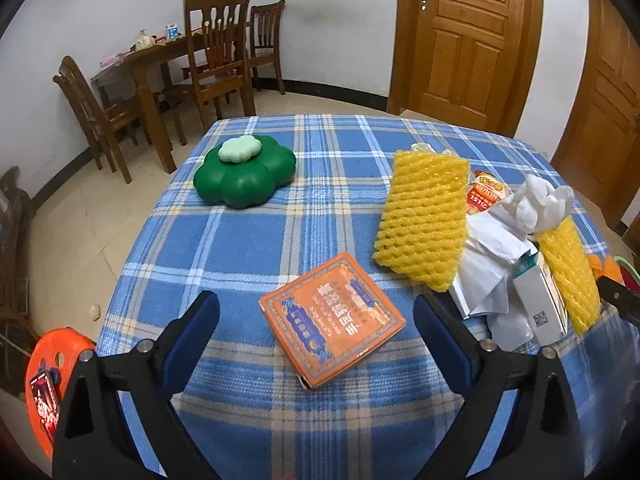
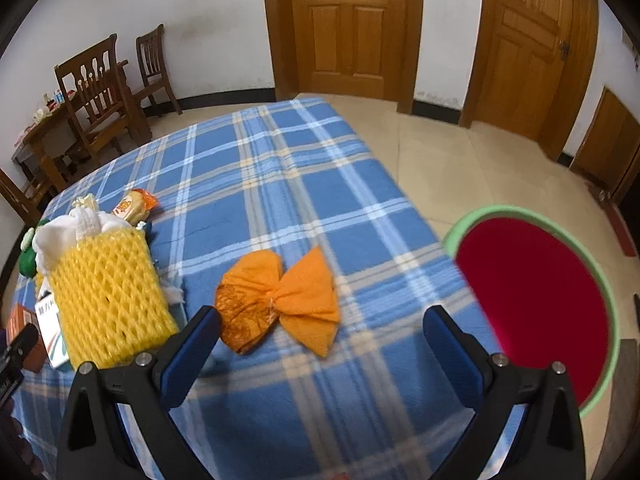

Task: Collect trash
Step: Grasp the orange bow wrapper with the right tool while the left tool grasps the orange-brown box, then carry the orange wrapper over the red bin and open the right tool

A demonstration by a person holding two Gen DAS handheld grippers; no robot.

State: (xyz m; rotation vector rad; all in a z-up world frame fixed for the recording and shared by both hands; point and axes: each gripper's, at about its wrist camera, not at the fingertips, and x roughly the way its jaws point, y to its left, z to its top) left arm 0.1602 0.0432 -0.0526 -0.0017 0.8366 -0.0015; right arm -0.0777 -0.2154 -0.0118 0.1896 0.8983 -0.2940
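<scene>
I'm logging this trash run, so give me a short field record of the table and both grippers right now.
surface: blue plaid tablecloth
left gripper: open, orange box lying between its fingers, not gripped
right gripper: open, above orange net bag
pile: yellow foam net, white paper, small carton
bin: red tub with green rim on the floor beside the table

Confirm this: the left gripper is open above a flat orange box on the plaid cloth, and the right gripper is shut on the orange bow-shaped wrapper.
One part is wrong. The right gripper is not shut on the orange bow-shaped wrapper; the right wrist view shows it open, the wrapper lying free ahead. The left gripper is indeed open above the flat orange box on the plaid cloth.
</scene>
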